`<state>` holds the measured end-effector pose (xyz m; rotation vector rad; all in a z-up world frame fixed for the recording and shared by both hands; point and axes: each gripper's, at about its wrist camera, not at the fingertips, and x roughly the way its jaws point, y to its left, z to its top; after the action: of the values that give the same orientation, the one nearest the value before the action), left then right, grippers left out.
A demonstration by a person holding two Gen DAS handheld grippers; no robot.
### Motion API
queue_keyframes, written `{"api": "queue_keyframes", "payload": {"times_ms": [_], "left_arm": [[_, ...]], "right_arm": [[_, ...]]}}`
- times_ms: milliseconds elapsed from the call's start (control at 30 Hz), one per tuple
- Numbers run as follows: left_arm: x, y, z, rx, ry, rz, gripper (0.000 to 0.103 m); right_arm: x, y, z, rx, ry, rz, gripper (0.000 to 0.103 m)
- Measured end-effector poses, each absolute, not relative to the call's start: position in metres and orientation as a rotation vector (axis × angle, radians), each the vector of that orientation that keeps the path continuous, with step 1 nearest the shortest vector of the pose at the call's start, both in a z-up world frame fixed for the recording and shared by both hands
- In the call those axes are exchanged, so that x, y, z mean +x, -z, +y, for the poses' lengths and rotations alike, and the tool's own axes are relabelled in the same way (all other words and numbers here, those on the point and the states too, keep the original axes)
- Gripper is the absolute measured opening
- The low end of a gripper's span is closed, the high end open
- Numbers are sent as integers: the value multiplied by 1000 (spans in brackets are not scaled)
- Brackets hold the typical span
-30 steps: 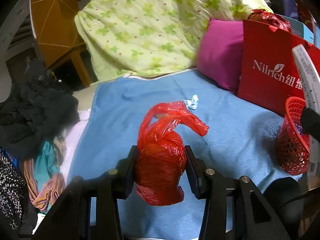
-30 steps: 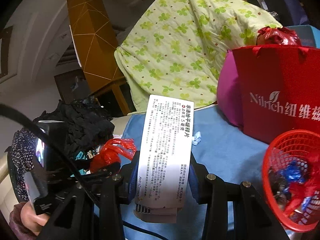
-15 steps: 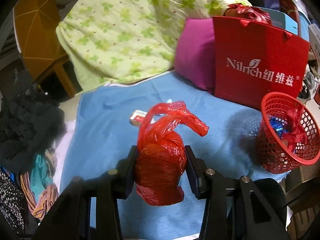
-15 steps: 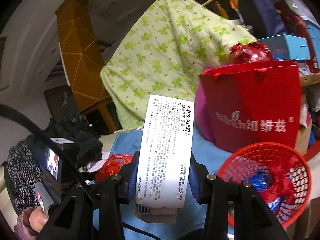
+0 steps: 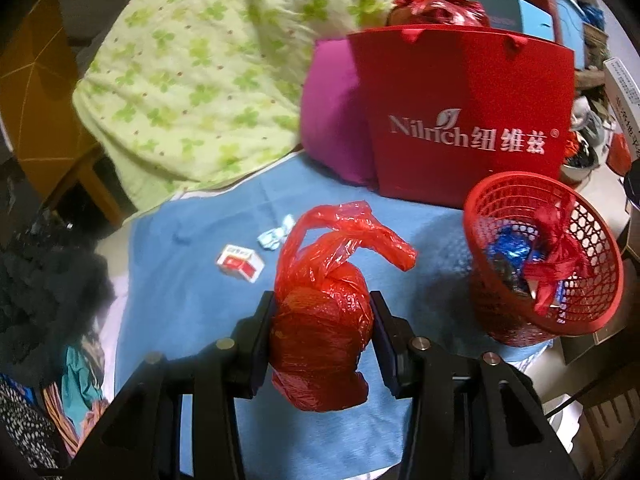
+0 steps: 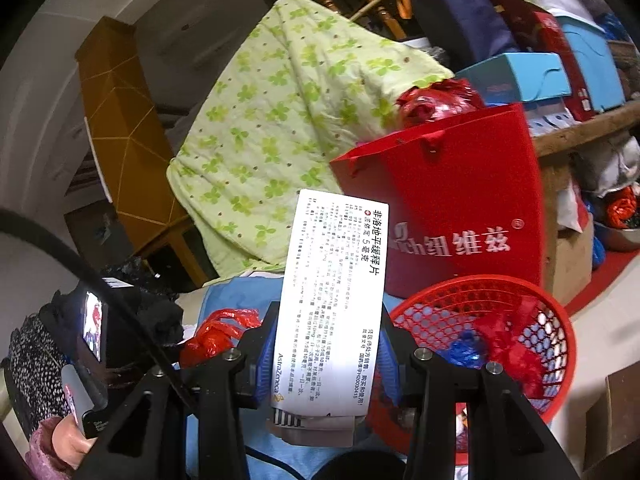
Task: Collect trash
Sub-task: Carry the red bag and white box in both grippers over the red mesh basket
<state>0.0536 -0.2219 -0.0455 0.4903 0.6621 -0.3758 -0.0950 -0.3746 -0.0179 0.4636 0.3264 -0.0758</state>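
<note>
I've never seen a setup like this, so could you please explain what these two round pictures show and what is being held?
There is no robot here: a person carries a two-finger gripper in each hand, and a fisheye camera on each looks forward along its fingers, hence the round, bent pictures.

The left camera shows the left gripper shut on a knotted red plastic bag, held above a blue blanket. On the blanket lie a small red and white packet and a crumpled pale wrapper. To the right stands a red basket already holding trash, with a red gift bag behind it.

The right camera shows the right gripper shut on a white medicine box, close beside the same basket.
</note>
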Motion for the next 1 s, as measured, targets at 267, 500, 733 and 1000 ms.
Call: {"api": "queue_keyframes", "payload": {"times_ms": [267, 500, 733, 1000], "left_arm": [[45, 45, -255, 537, 429, 659, 47], [37, 45, -279, 576, 475, 657, 47], [27, 43, -303, 611, 517, 644, 48], [24, 49, -325, 586, 618, 710, 48]], "right_arm": [[-107, 27, -400, 505, 121, 329, 46], [-114, 38, -420, 547, 157, 335, 46], [-119, 53, -438, 594, 187, 347, 46], [-124, 81, -470, 725, 191, 362, 47]]}}
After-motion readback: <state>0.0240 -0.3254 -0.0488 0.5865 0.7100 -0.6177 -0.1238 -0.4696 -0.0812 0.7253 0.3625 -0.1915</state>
